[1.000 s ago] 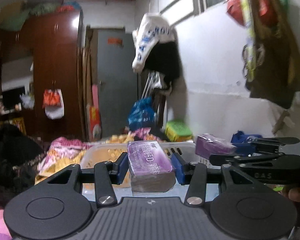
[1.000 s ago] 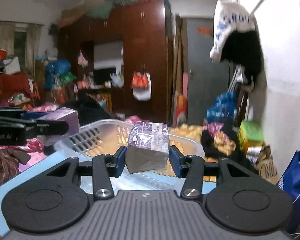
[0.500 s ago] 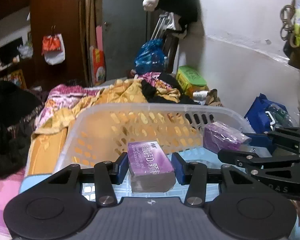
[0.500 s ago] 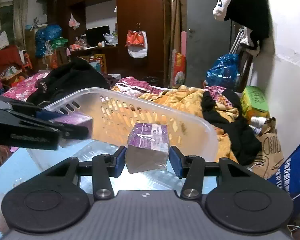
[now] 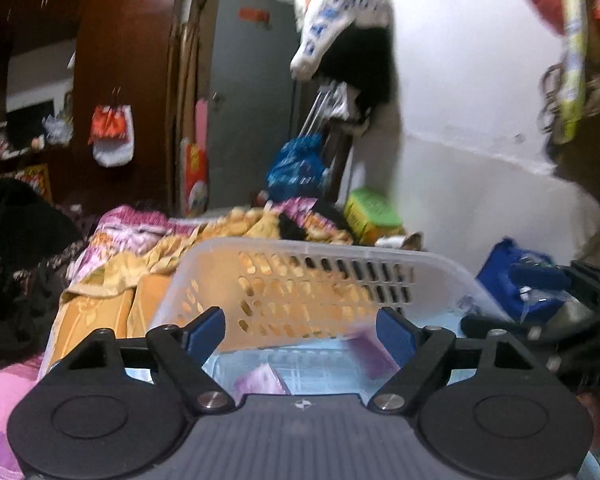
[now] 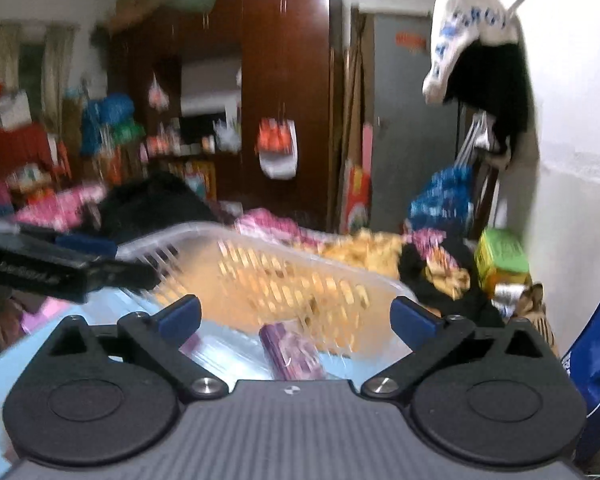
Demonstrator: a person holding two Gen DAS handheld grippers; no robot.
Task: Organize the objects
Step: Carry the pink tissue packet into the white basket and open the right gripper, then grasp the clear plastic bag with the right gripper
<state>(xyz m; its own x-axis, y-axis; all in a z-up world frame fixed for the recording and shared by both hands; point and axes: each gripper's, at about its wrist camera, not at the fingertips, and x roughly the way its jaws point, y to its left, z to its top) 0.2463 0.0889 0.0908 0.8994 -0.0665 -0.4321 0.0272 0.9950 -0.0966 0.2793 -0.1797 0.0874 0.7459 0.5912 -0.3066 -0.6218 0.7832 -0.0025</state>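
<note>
Dim indoor light, bluish-warm cast. Glare streaks on wardrobe door (image 6: 288,60). Heavy motion blur in both views; basket (image 6: 284,276) smeared. Fisheye bending at edges, dark vignetted corners.

My left wrist camera looks forward and slightly down, close over the basket (image 5: 300,254) rim. My right wrist camera faces the same way from just right. Both share the basket, far door (image 5: 248,100) and wardrobe (image 6: 284,80).
</note>
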